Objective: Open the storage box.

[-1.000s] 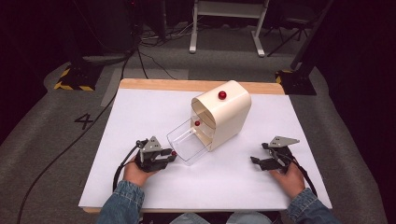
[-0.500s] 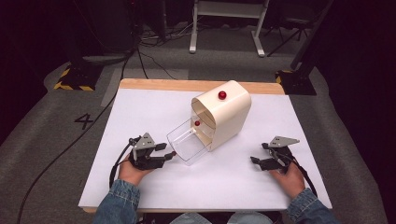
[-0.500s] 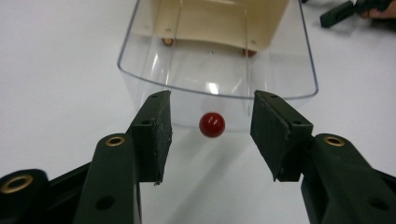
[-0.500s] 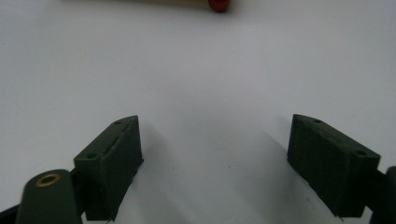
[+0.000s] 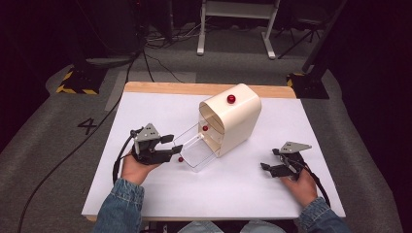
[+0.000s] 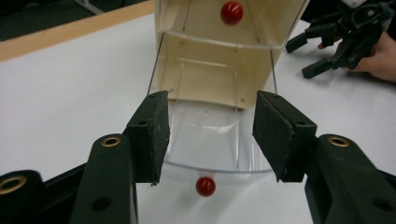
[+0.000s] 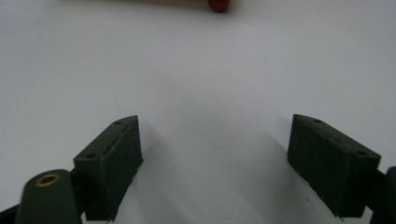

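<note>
My left hand-held gripper (image 5: 169, 146) gapes wide before the clear drawer (image 5: 194, 149); closing carelessly, I risk missing its red knob (image 6: 205, 185).

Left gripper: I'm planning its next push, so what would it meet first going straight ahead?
The left gripper, jaws open, would probably first meet the front wall of the pulled-out clear plastic drawer with its small red knob; the cream rounded cabinet stands behind.

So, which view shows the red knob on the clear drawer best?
The left gripper view: the knob sits close and sharp below the drawer front, between the open left claw. The high view shows it small. The right gripper view has a red knob at its top edge; I cannot tell which.
</note>
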Tool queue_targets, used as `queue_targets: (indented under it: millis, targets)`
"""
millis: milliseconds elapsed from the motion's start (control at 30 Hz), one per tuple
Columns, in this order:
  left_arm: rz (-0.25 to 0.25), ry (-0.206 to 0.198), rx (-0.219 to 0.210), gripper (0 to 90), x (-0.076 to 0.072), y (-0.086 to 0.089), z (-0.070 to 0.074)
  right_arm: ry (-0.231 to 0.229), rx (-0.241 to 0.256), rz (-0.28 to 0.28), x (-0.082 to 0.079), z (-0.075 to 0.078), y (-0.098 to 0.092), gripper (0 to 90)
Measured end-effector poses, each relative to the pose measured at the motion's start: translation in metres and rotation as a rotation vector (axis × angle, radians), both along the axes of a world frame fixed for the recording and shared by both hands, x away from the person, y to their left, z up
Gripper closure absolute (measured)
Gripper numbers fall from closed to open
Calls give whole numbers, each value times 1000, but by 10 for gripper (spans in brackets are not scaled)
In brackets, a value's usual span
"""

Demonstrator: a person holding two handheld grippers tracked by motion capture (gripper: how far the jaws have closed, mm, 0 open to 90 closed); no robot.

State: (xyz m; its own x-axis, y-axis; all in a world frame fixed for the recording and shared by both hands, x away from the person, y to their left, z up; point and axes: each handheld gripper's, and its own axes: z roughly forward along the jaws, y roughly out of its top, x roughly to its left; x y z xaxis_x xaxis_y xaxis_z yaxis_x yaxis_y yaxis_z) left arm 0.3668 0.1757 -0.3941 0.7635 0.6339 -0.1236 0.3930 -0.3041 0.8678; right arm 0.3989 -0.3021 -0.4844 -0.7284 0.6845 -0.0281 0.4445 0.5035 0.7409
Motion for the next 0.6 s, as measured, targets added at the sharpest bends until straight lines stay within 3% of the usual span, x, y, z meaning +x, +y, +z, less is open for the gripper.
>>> queue_targets:
  millis: [133,300,600]
  targets:
    - [-4,-11,5,463,5,-6,6,0,-1,-1,0,0,0,176]
    - [-21,-38,-27,466,16,-20,17,-6,-6,-1,-1,0,0,173]
    - [-37,-54,-37,467,31,-44,18,-8,-7,-4,-1,0,0,168]
